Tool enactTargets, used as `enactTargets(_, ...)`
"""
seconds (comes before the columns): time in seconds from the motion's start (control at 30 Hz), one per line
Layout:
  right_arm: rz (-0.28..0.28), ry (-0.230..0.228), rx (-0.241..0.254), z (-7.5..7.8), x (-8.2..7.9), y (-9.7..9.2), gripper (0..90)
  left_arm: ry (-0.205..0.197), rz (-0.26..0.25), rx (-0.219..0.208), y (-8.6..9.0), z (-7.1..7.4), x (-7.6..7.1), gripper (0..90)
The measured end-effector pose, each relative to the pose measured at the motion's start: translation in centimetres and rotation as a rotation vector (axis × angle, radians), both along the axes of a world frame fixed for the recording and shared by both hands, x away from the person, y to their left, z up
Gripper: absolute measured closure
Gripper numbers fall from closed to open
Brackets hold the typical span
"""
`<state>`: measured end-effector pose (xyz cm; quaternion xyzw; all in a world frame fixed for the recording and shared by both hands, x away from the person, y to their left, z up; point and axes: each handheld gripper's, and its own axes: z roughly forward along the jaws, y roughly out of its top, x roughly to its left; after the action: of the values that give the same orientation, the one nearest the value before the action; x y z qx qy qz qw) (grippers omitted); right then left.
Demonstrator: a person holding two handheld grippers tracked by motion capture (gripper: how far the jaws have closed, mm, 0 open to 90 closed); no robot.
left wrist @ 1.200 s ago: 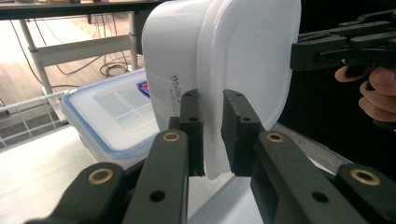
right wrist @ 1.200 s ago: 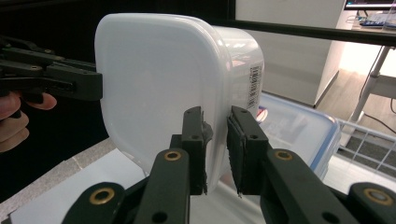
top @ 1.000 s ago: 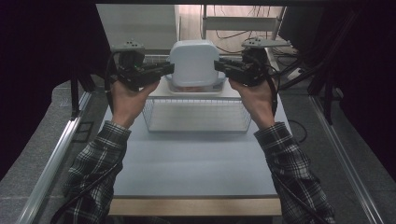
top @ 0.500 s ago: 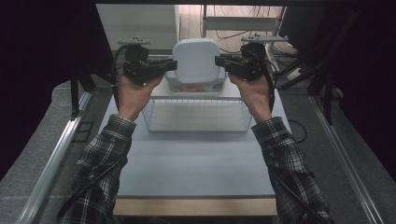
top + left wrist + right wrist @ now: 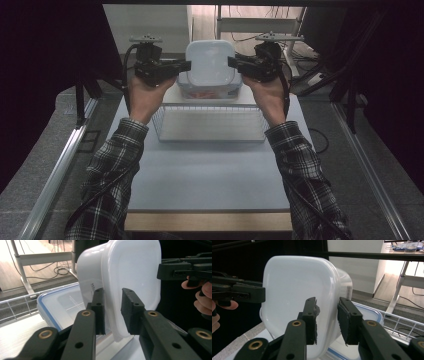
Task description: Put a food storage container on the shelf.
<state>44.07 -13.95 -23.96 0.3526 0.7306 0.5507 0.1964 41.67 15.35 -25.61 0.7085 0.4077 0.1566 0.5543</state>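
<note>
Fingers of both grippers straddle the white tub's [image 5: 210, 64] opposite rims, just opening, loosely released.

Left gripper [image 5: 184, 65]: jaws just been opening; pads now stand apart from rim of white tub [image 5: 210, 63], rim between them with gaps either side in left gripper view. Right gripper [image 5: 234, 62]: jaws likewise just been opening, tub edge between pads, no longer squeezed. Left hand [image 5: 142, 95] shifted slightly outward, away from tub. Tub now resting on blue-rimmed container [image 5: 208, 92].
</note>
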Motion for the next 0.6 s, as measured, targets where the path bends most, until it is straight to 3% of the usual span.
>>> enactTargets(0.23,-0.013,0.001,0.002,0.1,0.5,0.3,65.2,0.000,0.014,-0.003,-0.1,0.0,0.5,68.6)
enactTargets(0.37,-0.027,0.003,-0.023,-0.1,0.9,0.5,64.2,0.007,0.028,0.003,-0.2,0.0,0.8,65.1)
enactTargets(0.47,-0.028,0.014,-0.040,-0.4,1.2,0.8,64.0,0.021,0.033,-0.007,-0.2,0.0,1.2,62.2)
enactTargets(0.6,-0.035,0.016,-0.026,-0.6,1.4,1.0,64.0,0.040,0.033,0.001,-0.2,0.2,1.9,59.1)
